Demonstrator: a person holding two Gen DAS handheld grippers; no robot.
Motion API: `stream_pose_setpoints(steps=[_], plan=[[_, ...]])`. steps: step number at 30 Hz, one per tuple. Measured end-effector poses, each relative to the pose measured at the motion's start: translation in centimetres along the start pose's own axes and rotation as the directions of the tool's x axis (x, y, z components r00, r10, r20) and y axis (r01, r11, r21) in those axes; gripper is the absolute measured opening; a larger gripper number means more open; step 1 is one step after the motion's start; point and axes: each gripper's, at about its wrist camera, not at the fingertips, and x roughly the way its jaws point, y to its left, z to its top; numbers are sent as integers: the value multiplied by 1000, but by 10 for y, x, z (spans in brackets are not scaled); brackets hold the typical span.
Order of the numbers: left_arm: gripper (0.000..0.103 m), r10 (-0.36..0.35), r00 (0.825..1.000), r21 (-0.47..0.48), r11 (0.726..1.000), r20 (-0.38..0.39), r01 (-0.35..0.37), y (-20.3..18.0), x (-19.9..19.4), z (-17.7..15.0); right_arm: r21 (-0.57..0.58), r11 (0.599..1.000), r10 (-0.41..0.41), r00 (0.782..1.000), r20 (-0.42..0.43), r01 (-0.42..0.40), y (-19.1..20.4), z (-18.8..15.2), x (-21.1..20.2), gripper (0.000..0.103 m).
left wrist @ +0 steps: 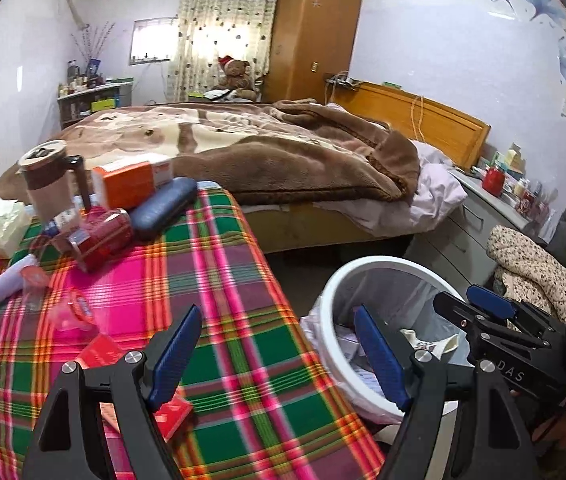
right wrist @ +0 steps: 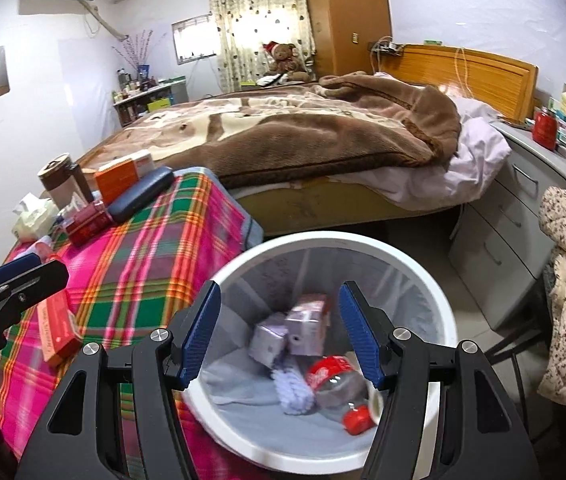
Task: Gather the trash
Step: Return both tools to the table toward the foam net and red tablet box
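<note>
My right hand-held gripper (right wrist: 279,330) hangs spread and empty over the white bin (right wrist: 423,276) — a cola bottle (right wrist: 339,384) lies inside. My left hand-held gripper (left wrist: 279,354), also spread, hovers over the plaid tabletop (left wrist: 223,280) — red box (left wrist: 97,354) beneath.
</note>
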Motion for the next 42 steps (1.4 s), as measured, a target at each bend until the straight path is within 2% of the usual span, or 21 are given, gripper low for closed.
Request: stream_pose_setpoints(steps=[9,18,27,30,32,39,42], plan=[[79,73,997,-47,996,39,-71,59,-24,-3,-49,996,79,997,15,-79,40,0,1,63],[79,158,987,-111,982,42,-152,134,-45,-11,-125,976,174,984,-33,-176,91,-11,13,63],[79,224,975,-130,966,1,-222,199,-46,-19,-203,927,298,948,-116,-316,144,-26,28,67],[79,223,975,-145,964,-20,-224,219,-43,-20,-225,911,321,936,-144,-347,158,-28,34,76],[79,220,975,-153,963,-33,-222,231,-40,-19,-247,895,338,926,-168,-371,169,-30,38,77],[79,249,966,-123,959,-70,-256,267,-25,-16,-319,862,318,910,-265,-395,199,-39,58,77],[79,227,969,-147,960,-93,-239,285,-16,-12,-372,851,280,920,-275,-370,209,-45,62,77]])
